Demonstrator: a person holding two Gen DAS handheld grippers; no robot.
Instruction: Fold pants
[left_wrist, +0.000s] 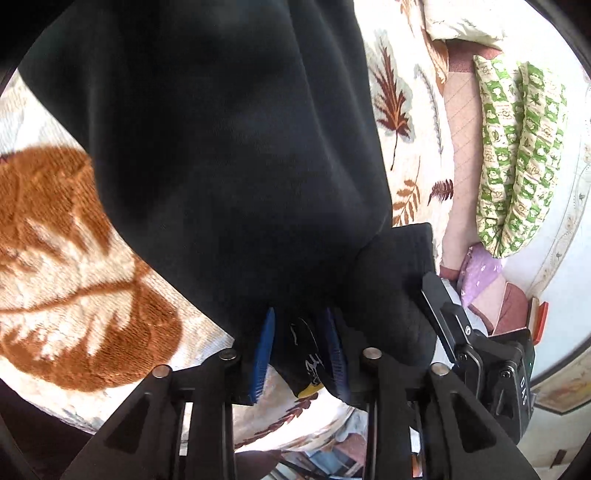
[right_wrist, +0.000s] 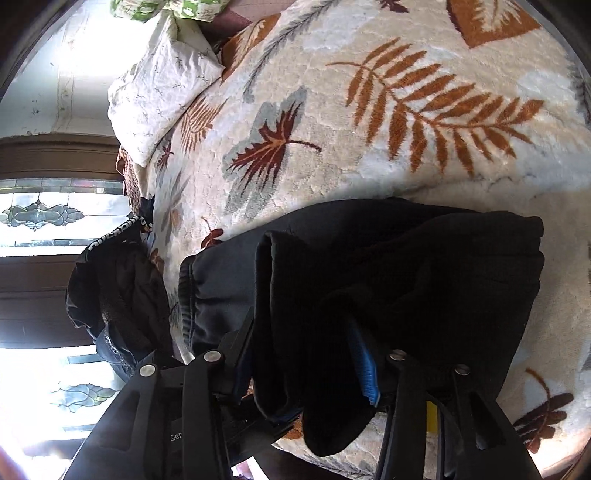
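The black pants hang in front of the left wrist view, over the leaf-patterned blanket. My left gripper is shut on the pants' cloth, its blue pads pinching a bunched edge. In the right wrist view the pants lie folded in layers on the blanket, elastic waistband at the left. My right gripper is shut on a thick fold of the pants, with one blue pad showing. The right gripper also shows in the left wrist view, at the pants' edge.
A white pillow and a green patterned pillow lie at the bed's head. A dark jacket hangs off the bed's edge beside a stained-glass window. A purple cloth lies near the wall.
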